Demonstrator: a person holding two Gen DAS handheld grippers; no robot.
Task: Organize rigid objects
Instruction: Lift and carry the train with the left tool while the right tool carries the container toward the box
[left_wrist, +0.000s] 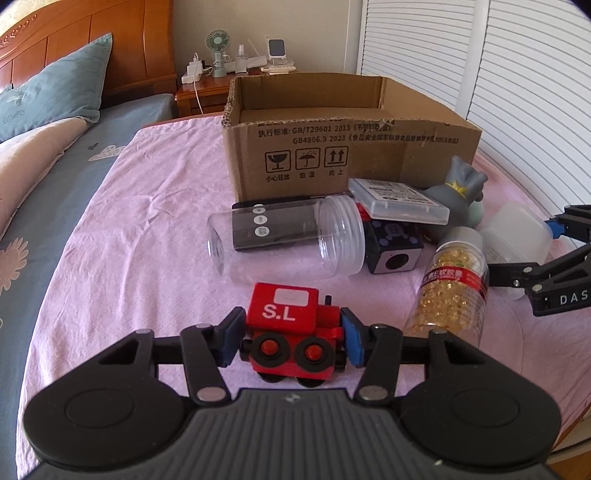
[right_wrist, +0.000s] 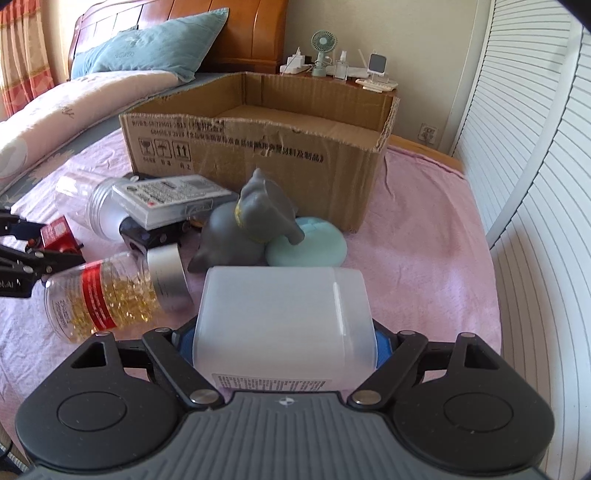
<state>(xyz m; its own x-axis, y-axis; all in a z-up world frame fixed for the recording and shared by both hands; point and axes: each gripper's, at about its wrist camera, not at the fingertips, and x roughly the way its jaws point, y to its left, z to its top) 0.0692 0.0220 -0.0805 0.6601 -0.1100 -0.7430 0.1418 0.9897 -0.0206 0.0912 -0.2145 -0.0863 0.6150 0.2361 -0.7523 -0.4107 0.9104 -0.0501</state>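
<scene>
On the pink blanket (left_wrist: 155, 206) covering the bed, I have my left tool (left_wrist: 290, 341) clenched on a red toy train (left_wrist: 291, 328) marked "S.L"; both blue pads press its sides, and its lower wheels are half lost behind the tool's body. My right tool (right_wrist: 284, 341) grasps a white translucent container (right_wrist: 282, 325) lying on its side; the container covers most of both blue pads, so I see only slivers of them at its edges, and its printed label is cut off by the tool's housing. From the left wrist view that same tool enters at the right edge, only partly in frame.

Between the two tools lies a capsule bottle (left_wrist: 452, 284) with a red label and a silver cap, tipped over, its text too blurred to read. Behind it a clear empty jar (left_wrist: 284, 240) lies sideways, touching a dark cube (left_wrist: 395, 247) that is mostly buried under a flat clear plastic case (left_wrist: 397, 201). A black box (left_wrist: 273, 225) shows through and behind the jar. A grey elephant figure (right_wrist: 255, 221) leans on a pale green round disc (right_wrist: 314, 247), which it partly hides.

Further back stands the open cardboard box (right_wrist: 258, 162); I can see only part of its floor from either view, and what shows is bare
</scene>
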